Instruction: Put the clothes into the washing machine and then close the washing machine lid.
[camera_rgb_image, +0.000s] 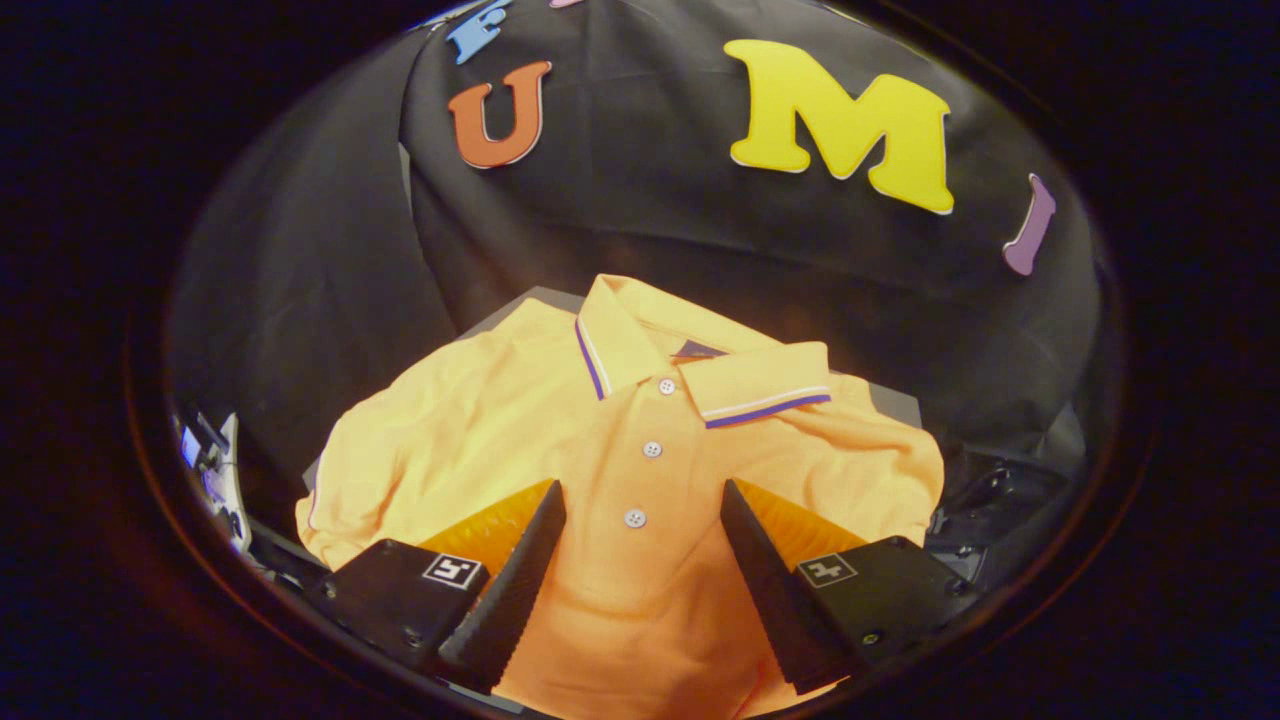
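- An orange polo shirt (520, 430) is seen spread out, front side up, on a grey counter (895, 400), whose bare corners show past the shirt's shoulders.
- The collar (700, 365) is folded down and is trimmed near its edge with white and purple stripes; it lies at the far end of the shirt, toward the black cloth wall (650, 180).
- Three white buttons are set in a line down the placket: the top button (667, 386) just under the collar, the middle button (652, 449) below it, and the lowest button (634, 518) nearest the claw.
- One sleeve (370, 450) is spread out to the side, and its cuff edge is marked with a thin stripe; the other sleeve (890, 450) is bunched and rumpled on the opposite side.
- The claw (640, 520) is held with its two fingers wide apart, over the lower chest of the shirt.
- The lowest button and the strip of fabric below it are seen in the gap between the fingers; nothing is clamped by them.
- Whether the fingertips (548, 510) are touching the fabric or are held just above it cannot be told.
- A square black-and-white marker (452, 571) is carried on each finger block.
- Some pale, partly hidden equipment (215, 470) is seen beside the counter, near the outspread sleeve, and dark hardware (1000, 500) beside the bunched sleeve; neither can be made out clearly.
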